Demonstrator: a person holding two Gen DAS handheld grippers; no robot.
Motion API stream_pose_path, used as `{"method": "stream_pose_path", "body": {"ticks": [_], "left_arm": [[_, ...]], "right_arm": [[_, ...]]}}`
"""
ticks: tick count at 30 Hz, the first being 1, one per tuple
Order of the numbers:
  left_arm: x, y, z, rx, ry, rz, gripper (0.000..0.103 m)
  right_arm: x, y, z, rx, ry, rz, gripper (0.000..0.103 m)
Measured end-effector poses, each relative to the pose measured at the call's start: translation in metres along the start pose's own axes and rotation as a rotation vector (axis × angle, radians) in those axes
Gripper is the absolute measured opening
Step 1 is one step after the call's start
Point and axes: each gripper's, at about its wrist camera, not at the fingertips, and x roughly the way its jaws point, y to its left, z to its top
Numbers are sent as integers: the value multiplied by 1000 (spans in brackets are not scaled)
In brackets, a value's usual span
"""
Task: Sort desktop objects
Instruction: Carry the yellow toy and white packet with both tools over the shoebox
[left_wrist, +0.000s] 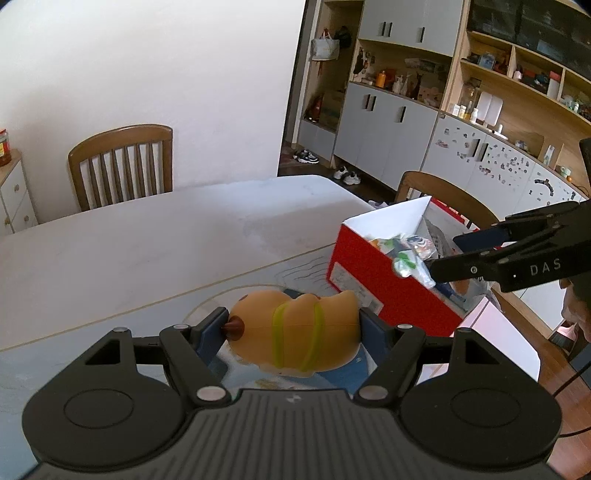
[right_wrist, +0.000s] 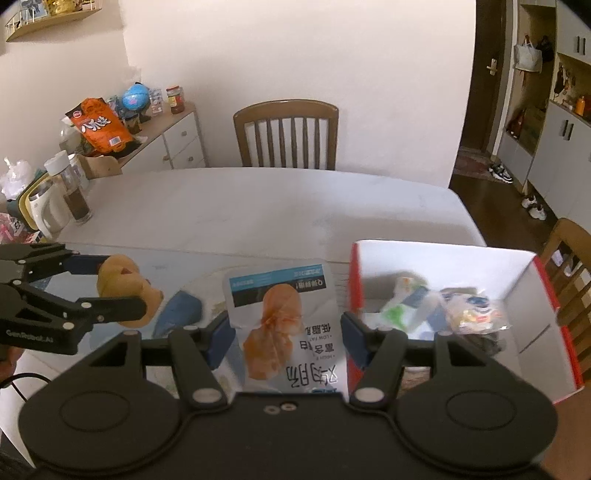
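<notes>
My left gripper (left_wrist: 293, 326) is shut on a tan toy dog (left_wrist: 295, 330) with green bands, held above the table; it also shows in the right wrist view (right_wrist: 125, 291). My right gripper (right_wrist: 284, 328) holds a white snack packet (right_wrist: 284, 321) with blue strip and chicken picture, between its fingers, just left of the red box (right_wrist: 461, 314). The box (left_wrist: 388, 280) is open, white inside, and holds several wrapped snacks. In the left wrist view the right gripper (left_wrist: 443, 254) is over the box's opening.
White table (right_wrist: 258, 206) with a printed mat (left_wrist: 147, 325) under both grippers. A blue object (right_wrist: 181, 314) lies on the mat. Wooden chairs (right_wrist: 286, 133) stand behind and at the right. A kettle and bottle (right_wrist: 74, 192) stand at the table's far left.
</notes>
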Motion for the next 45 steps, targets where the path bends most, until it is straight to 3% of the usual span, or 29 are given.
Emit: {"method": "stream_pose_path", "body": {"ticks": [28, 45], "left_arm": [[46, -119, 38, 81, -23, 0, 75], [96, -167, 60, 179, 29, -69, 75]], "right_arm": [[-21, -132, -11, 2, -31, -33, 63], [-8, -192, -16, 36, -5, -80, 63]]}}
